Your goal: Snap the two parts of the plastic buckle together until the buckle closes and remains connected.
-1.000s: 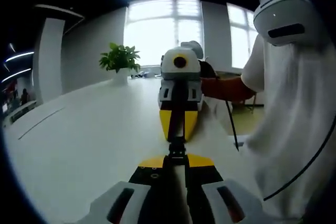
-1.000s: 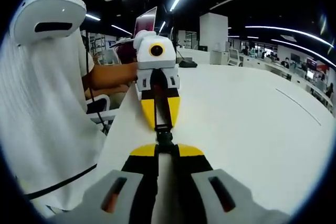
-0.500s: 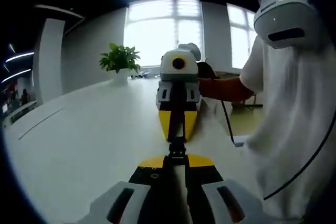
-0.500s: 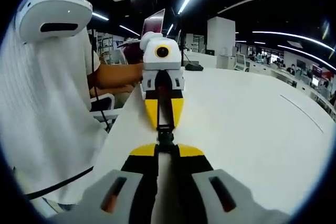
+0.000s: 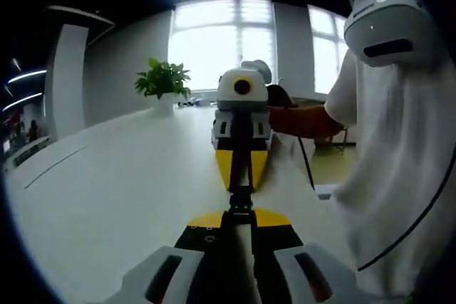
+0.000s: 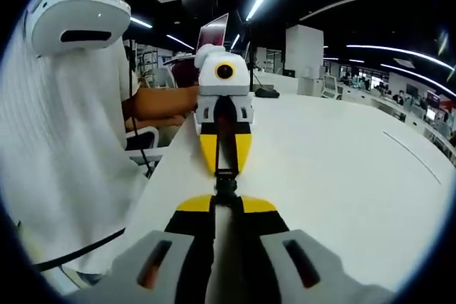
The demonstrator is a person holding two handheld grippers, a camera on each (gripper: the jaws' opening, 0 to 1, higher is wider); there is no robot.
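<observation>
Buckle (image 5: pixel 240 203) joined, pinched between both hand-held grippers; no legible writing.

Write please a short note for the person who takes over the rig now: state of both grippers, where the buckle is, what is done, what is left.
Left gripper: shut on the strap behind one buckle part.
Right gripper: shut on the strap behind the other part.
The two grippers face each other tip to tip above the white table, with the black buckle in the gap between them.
Done: both parts are gripped, aligned and brought together.
Cannot tell: whether the buckle has clicked; the joint is small and dark in both views.
Left: press together if needed, test that it holds, keep it in view.
</observation>
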